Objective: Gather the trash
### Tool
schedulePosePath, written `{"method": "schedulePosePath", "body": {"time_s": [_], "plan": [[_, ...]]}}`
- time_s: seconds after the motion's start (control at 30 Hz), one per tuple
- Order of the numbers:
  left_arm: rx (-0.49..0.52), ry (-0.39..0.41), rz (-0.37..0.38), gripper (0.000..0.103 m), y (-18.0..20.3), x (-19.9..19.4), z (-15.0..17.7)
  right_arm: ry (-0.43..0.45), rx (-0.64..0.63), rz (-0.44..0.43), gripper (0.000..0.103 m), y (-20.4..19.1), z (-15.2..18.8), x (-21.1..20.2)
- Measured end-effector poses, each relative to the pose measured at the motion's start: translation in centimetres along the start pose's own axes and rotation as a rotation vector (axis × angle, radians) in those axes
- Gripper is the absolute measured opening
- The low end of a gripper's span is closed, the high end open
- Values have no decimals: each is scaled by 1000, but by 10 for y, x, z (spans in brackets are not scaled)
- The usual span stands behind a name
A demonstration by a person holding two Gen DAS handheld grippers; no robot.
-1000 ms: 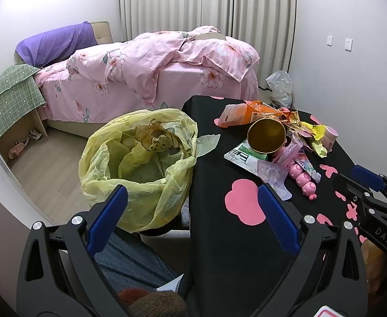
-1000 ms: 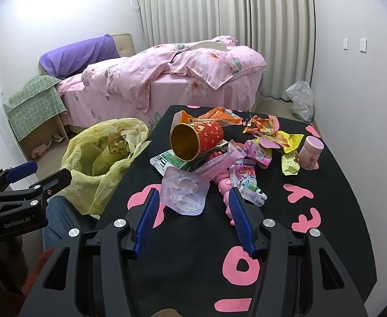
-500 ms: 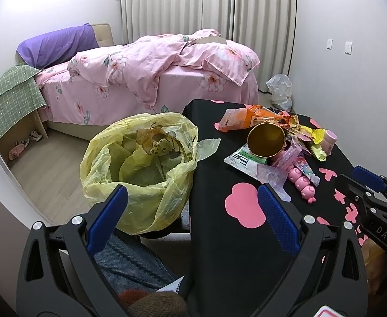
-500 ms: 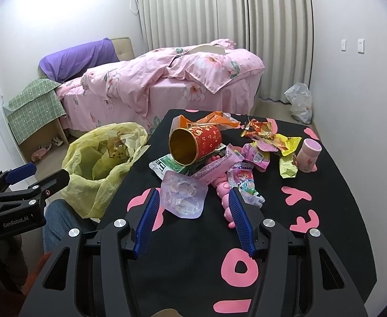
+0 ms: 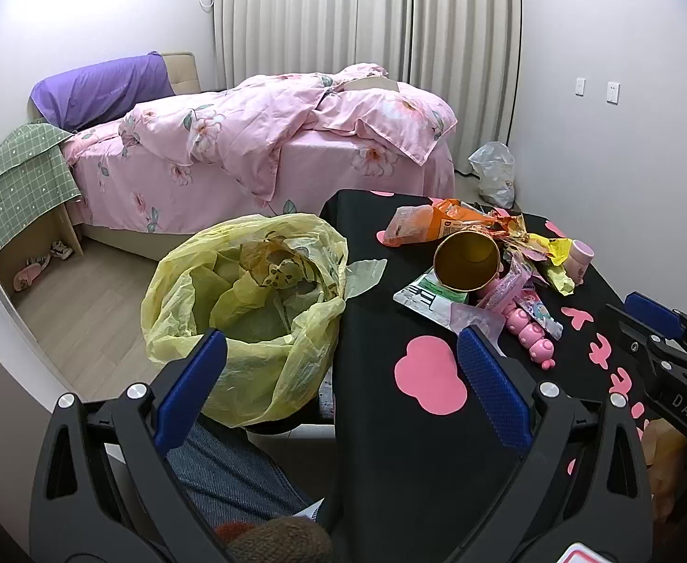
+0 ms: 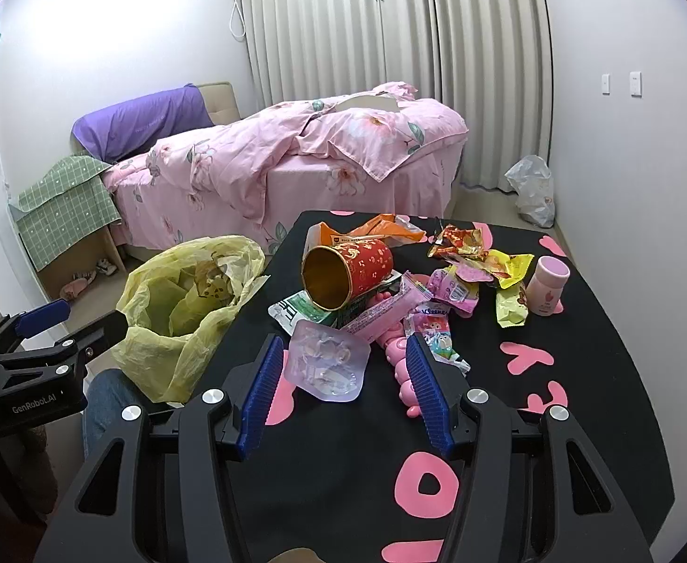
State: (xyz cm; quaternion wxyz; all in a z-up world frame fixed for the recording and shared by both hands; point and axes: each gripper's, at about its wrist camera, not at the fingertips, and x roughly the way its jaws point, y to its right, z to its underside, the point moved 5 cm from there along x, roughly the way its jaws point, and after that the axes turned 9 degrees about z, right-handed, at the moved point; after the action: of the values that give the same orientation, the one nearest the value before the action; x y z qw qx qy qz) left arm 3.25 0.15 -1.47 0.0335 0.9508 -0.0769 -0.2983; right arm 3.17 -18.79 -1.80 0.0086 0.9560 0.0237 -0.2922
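Black surface (image 6: 601, 375) strewn with wrappers (image 6: 479, 262); yellow bag (image 6: 188, 300) beside it, pink bed (image 6: 296, 164) behind. Left gripper (image 5: 341, 375) and right gripper (image 6: 338, 389) both released, empty.

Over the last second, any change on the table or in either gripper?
Nothing visibly changed. Left gripper and right gripper both stay open and empty, short of the trash. The clear blister tray, red cup and wrappers lie as before on the black table; yellow bag unmoved.
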Motion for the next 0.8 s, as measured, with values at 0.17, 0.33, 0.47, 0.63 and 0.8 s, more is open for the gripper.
{"method": "schedulePosePath", "body": {"time_s": [0.17, 0.33, 0.47, 0.63, 0.8], "plan": [[1, 1, 0, 94, 0, 0, 0, -1, -1, -1, 52, 0, 0, 0], [-1, 1, 0, 94, 0, 1, 0, -2, -2, 1, 52, 0, 0, 0], [1, 0, 0, 94, 0, 0, 0, 0, 0, 0, 52, 0, 0, 1], [0, 2, 0, 94, 1, 0, 0, -4, -5, 0, 52, -1, 3, 2], [0, 4, -1, 94, 1, 0, -1, -5, -6, 0, 52, -2, 2, 2]]}}
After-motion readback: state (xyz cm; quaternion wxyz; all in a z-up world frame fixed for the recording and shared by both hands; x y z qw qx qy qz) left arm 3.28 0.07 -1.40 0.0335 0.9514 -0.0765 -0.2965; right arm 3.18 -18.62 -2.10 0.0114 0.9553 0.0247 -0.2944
